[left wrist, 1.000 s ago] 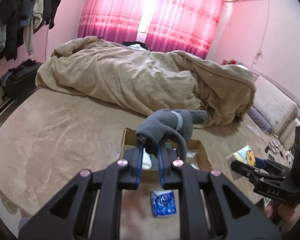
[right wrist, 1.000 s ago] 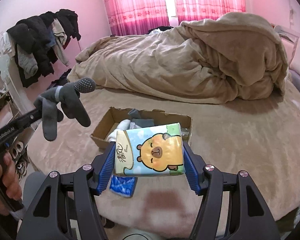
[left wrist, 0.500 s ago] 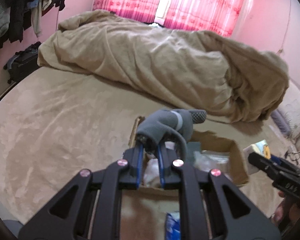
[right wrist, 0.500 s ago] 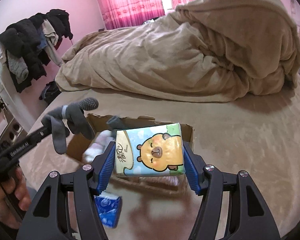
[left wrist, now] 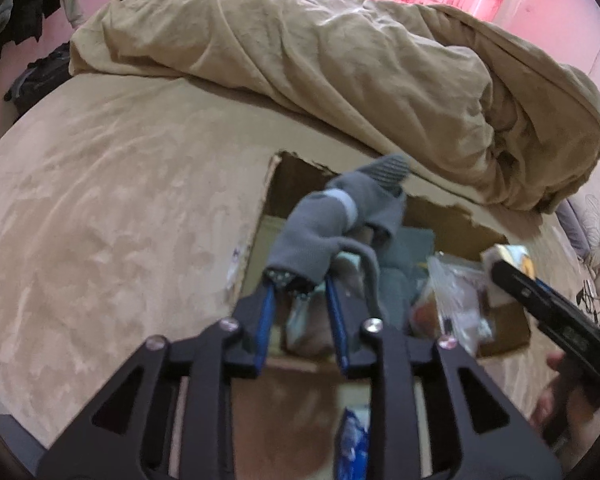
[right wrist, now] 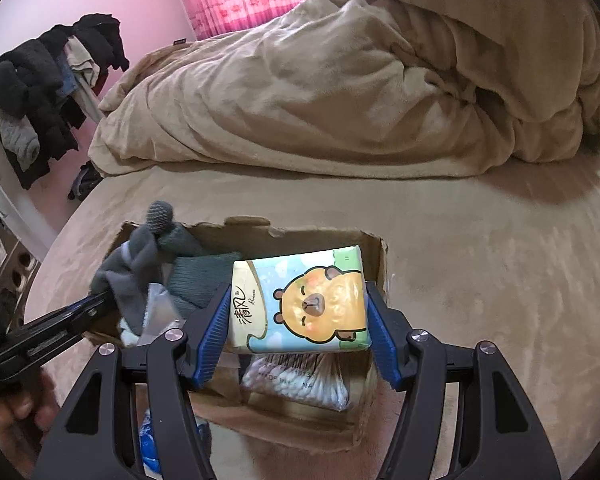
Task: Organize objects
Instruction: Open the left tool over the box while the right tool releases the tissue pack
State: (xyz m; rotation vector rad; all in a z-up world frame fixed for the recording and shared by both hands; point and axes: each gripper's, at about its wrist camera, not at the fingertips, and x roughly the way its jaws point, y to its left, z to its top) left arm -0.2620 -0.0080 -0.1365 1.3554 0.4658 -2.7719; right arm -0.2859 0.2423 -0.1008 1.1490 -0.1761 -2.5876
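Note:
My left gripper (left wrist: 298,286) is shut on a grey sock (left wrist: 332,220) and holds it over the left part of an open cardboard box (left wrist: 504,332); both show in the right wrist view too, sock (right wrist: 140,256) and box (right wrist: 376,252). My right gripper (right wrist: 296,312) is shut on a tissue pack with a cartoon capybara (right wrist: 300,300), held over the right part of the box. The box holds green cloth (right wrist: 200,276), a plastic bag of cotton swabs (right wrist: 296,380) and other small items.
The box sits on a beige bed sheet (left wrist: 100,208). A heaped tan duvet (left wrist: 340,60) lies behind it. A blue packet (left wrist: 354,448) lies on the bed in front of the box. Dark clothes hang on a rack (right wrist: 40,92) at the left.
Both grippers have moved forward and down, from in front of the box to over it, the sock on the left side and the tissue pack on the right. Both grips are unchanged.

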